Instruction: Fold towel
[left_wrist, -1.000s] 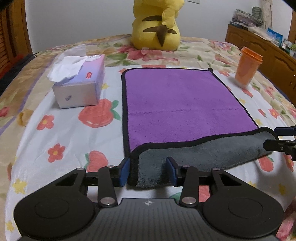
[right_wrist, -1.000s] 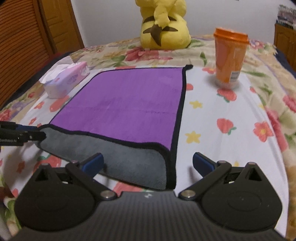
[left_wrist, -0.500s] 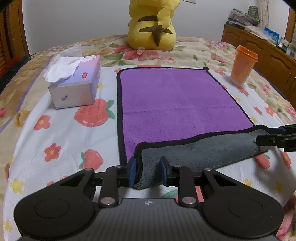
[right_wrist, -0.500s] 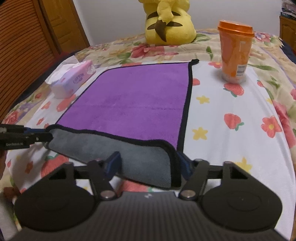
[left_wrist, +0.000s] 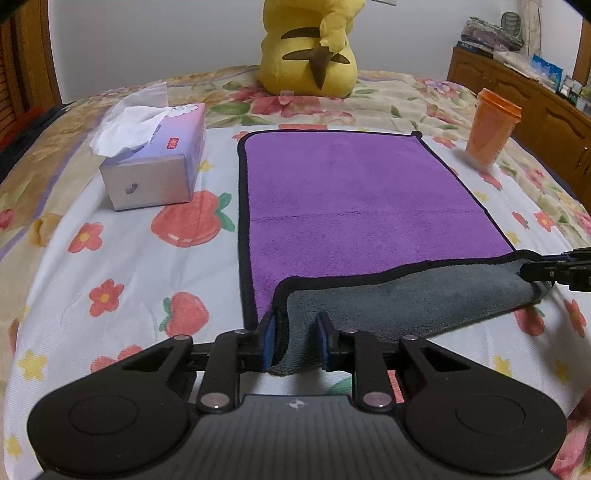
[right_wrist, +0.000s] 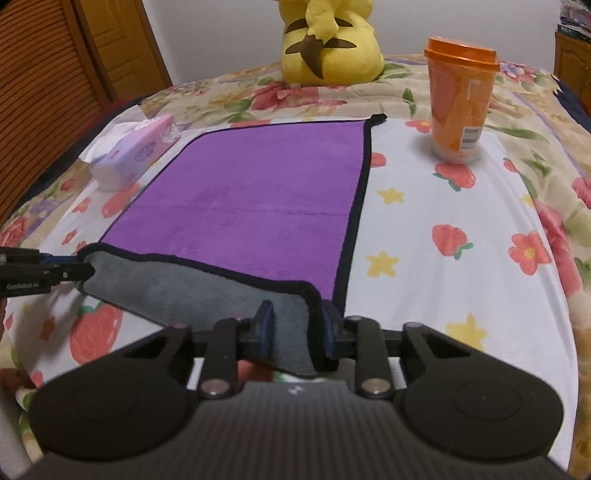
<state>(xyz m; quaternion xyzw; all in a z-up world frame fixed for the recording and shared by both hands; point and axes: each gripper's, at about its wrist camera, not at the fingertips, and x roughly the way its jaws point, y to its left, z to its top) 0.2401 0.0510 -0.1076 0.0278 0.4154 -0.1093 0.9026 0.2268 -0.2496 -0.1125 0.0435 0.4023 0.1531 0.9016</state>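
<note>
Left wrist view is showing the left gripper (left_wrist: 294, 341) pinching the near left corner of the towel (left_wrist: 354, 199), its blue pads pressing on the grey fabric bunched between them. That towel is lying on the bedspread (left_wrist: 122, 266), purple side up with a black border, and its near edge is lifting and turning over so the grey underside is facing up in a strip across the front. At the right edge of this view the right gripper (left_wrist: 532, 271) is gripping the opposite near corner, its dark tips closing on the grey fold. A tissue box (left_wrist: 157, 162) is sitting to the left of the towel, well apart from it, and an orange cup (left_wrist: 491, 125) is standing upright off the far right corner. A yellow plush toy (left_wrist: 308, 51) is sitting beyond the far edge.

Right wrist view is showing the right gripper (right_wrist: 297, 330) clamping the near right corner of the towel (right_wrist: 258, 192), jaws pressing on the grey cloth and its black hem. The left gripper (right_wrist: 79, 271) is reaching in from the left edge, holding the other corner.
</note>
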